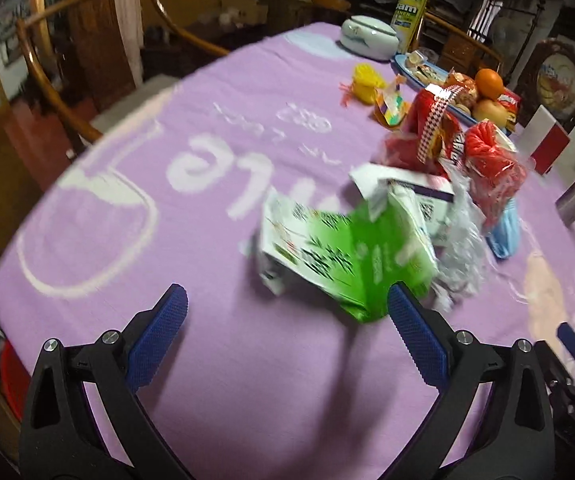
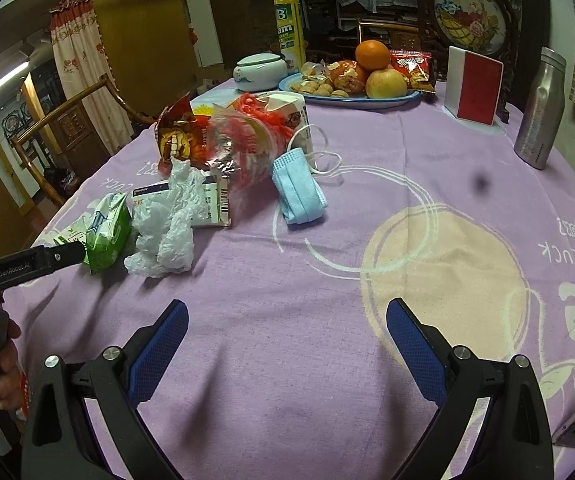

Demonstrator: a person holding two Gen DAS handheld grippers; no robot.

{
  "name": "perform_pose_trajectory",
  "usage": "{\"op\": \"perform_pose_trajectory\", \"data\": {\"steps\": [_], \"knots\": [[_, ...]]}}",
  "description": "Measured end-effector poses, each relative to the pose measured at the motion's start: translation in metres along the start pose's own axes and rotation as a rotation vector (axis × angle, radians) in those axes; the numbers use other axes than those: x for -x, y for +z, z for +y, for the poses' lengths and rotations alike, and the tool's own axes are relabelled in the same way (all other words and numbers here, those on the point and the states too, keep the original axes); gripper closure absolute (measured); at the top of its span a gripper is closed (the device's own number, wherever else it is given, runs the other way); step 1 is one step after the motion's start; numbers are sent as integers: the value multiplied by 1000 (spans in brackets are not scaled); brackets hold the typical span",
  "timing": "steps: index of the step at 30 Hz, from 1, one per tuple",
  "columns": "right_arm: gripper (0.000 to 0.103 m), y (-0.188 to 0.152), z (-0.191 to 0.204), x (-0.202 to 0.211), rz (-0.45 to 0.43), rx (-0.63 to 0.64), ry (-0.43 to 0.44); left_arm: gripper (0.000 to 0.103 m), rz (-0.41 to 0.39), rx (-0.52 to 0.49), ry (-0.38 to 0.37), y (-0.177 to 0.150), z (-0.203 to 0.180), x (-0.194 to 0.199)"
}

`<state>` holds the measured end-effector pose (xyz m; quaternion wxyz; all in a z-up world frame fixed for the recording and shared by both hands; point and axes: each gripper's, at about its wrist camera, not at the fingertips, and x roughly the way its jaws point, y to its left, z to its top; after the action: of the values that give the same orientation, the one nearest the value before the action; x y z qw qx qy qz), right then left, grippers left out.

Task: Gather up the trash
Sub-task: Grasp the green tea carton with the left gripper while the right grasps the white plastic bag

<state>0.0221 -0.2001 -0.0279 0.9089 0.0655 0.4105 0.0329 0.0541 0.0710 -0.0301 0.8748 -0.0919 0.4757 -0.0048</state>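
Item 1, L gripper (image 1: 287,308): my jaws stand wide apart w/ nothing between them, low over the surface covered in a lilac cloth w/ white lettering (image 1: 215,380). Its R blue pad sits just in front of the crumpled green-and-white paper pack (image 1: 351,256); in the R wrist view the gripper's black tip (image 2: 63,254) looks to be touching that pack's near end (image 2: 107,232), but I can't tell for sure. Item 2, R gripper (image 2: 287,312): jaws also wide apart, empty, over bare cloth (image 2: 287,360), well apart from the trash. Item 3, trash heap, mid-surface: green pack at its L end; just beside it a scrunched clear-white plastic bag (image 2: 167,228); behind that a flattened white carton w/ barcode (image 2: 211,204); a folded pale-blue face mask w/ white ear loops (image 2: 299,192) at the R end; a red-and-yellow snack wrapper (image 2: 175,132) and a red mesh bag in clear film (image 2: 247,136) at the back. Item 4, far side of surface: blue oval plate (image 2: 367,102) w/ an orange (image 2: 372,54), an apple (image 2: 385,84) and wrapped snacks; white lidded ceramic bowl (image 2: 261,70); tall yellow spray can (image 2: 289,24); red-and-white card stand (image 2: 475,86); dented steel flask (image 2: 539,108). Left view is motion-blurred. A hand (image 2: 5,364) shows at the L edge, on the L gripper's grip.
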Motion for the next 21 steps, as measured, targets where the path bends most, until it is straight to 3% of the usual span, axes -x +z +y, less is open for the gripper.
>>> {"op": "perform_pose_trajectory", "data": {"steps": [10,16,18,21], "knots": [[6,-1,-5,-1,0,-17,12,8,98,305,-187,4,31,-11],[6,-1,-7,0,-2,-20,17,12,151,366,-280,12,30,-21],[6,-1,-8,-1,-2,-22,18,25,158,368,-296,16,26,-23],[6,0,-9,0,-5,-22,20,30,161,351,-287,19,21,-28]]}}
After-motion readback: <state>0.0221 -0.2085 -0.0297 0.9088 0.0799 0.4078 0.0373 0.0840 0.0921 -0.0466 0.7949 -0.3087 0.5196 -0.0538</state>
